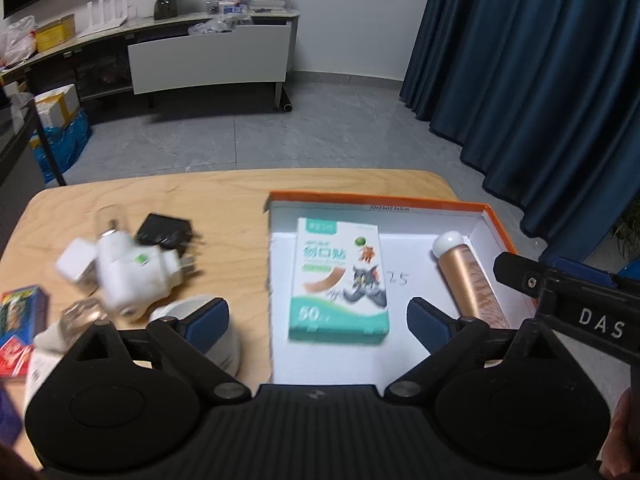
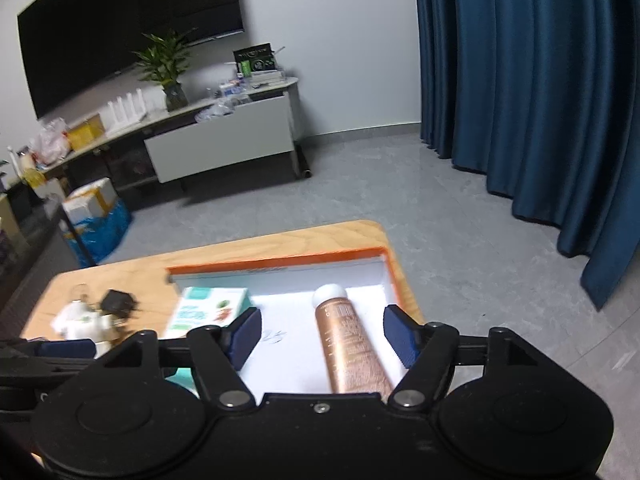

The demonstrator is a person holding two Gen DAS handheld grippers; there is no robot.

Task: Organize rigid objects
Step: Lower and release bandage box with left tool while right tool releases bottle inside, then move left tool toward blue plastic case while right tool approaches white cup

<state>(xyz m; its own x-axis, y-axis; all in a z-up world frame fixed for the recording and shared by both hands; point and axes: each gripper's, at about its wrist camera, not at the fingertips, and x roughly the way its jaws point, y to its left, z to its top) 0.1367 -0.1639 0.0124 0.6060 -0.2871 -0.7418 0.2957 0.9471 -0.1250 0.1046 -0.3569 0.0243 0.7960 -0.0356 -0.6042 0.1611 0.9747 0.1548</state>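
Both grippers released: left gripper (image 1: 318,322) spread above the plaster box (image 1: 340,280), right gripper (image 2: 322,334) spread around the copper tube (image 2: 348,340), both lying in the orange tray (image 1: 500,224).

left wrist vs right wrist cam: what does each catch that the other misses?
Left wrist only: the colourful blue box at the table's left edge, a clear bottle beside it, and "25" handwritten in the tray.
Right wrist only: the wall screen.
Both: the orange-rimmed tray holding the plaster box and copper tube, the white plug adapter, the black charger, and open tongs.
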